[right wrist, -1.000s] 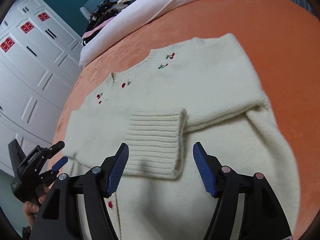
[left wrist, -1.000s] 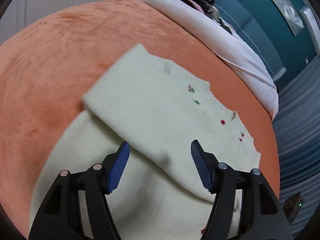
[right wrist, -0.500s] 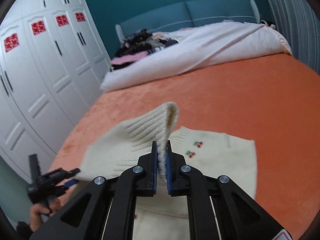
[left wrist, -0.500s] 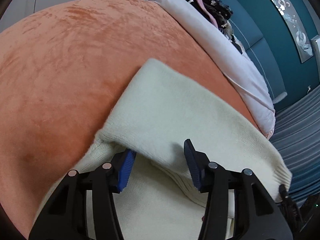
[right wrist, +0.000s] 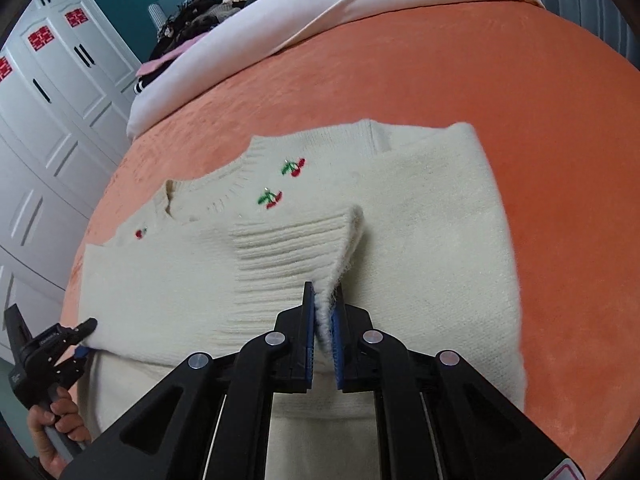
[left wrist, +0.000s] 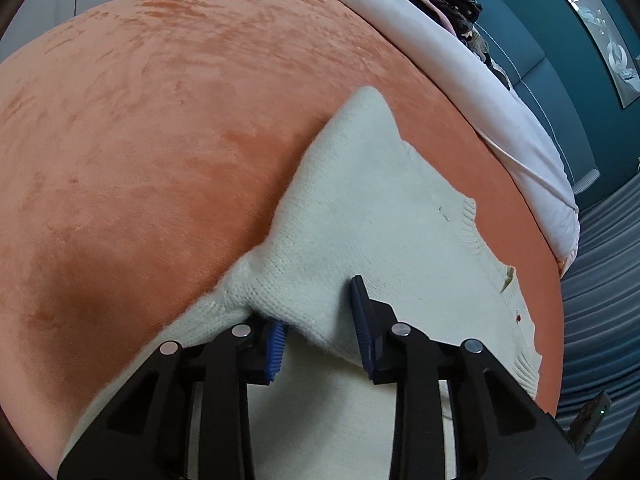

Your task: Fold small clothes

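Observation:
A cream knit sweater (right wrist: pixel 420 220) with small cherry embroidery lies flat on the orange bedspread (right wrist: pixel 520 100). My right gripper (right wrist: pixel 322 320) is shut on the ribbed cuff (right wrist: pixel 288 248) of one sleeve, held low over the sweater's chest. In the left wrist view the sweater (left wrist: pixel 380 220) shows a folded side edge. My left gripper (left wrist: pixel 318 332) straddles that fold and its jaws are closing. The knit fills the gap between the pads and bunches at the left one. The right wrist view shows the left gripper (right wrist: pixel 82 338) at the sweater's left edge, one finger above the cloth and one below.
A white duvet (right wrist: pixel 320 12) is pushed up at the head of the bed, with a pile of dark clothes (right wrist: pixel 188 20) behind it. White wardrobe doors (right wrist: pixel 48 100) stand left of the bed. A person's hand (right wrist: pixel 52 428) holds the left gripper's handle. Bare orange bedspread (left wrist: pixel 140 140) surrounds the sweater.
My right gripper shut on the cuff, lifted it, then brought it down low over the sweater's chest. The left gripper sank onto the folded edge and its jaws narrowed around it.

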`<state>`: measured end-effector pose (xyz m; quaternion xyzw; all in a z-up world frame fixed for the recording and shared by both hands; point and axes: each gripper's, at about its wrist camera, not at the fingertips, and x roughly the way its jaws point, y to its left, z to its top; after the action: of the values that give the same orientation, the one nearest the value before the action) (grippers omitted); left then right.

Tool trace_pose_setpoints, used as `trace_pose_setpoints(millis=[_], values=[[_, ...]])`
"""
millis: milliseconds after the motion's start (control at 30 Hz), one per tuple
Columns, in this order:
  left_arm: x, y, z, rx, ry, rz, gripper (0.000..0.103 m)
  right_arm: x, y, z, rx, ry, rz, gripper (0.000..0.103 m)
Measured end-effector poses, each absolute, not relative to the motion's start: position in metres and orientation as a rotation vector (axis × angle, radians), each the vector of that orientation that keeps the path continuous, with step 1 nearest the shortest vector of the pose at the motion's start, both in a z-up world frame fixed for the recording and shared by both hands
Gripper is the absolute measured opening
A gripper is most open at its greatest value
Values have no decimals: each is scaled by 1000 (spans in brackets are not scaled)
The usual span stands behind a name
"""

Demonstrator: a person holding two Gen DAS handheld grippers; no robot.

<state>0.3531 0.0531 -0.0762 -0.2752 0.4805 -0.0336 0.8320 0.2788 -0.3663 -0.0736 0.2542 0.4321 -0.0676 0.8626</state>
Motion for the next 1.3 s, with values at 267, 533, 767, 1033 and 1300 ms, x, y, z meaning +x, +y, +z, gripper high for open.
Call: trace_pose_setpoints(millis=[267, 533, 767, 1033, 1300], values=[[357, 45, -74, -512, 1025, -50, 29, 290, -359, -80, 430, 955, -166, 10], [357, 38, -72, -435, 1037, -43, 29, 287, -333, -76, 295, 994, -190, 10], [358, 34, -69, -372, 1059, -36, 29, 267, -318, -36, 289, 882, -154, 10], [346, 32, -57, -306, 1073, -26, 30, 262, -311, -50, 333, 961, -144, 10], [260, 75, -26, -230, 1064, -79, 72, 123, -315, -1, 322, 908, -202, 60]])
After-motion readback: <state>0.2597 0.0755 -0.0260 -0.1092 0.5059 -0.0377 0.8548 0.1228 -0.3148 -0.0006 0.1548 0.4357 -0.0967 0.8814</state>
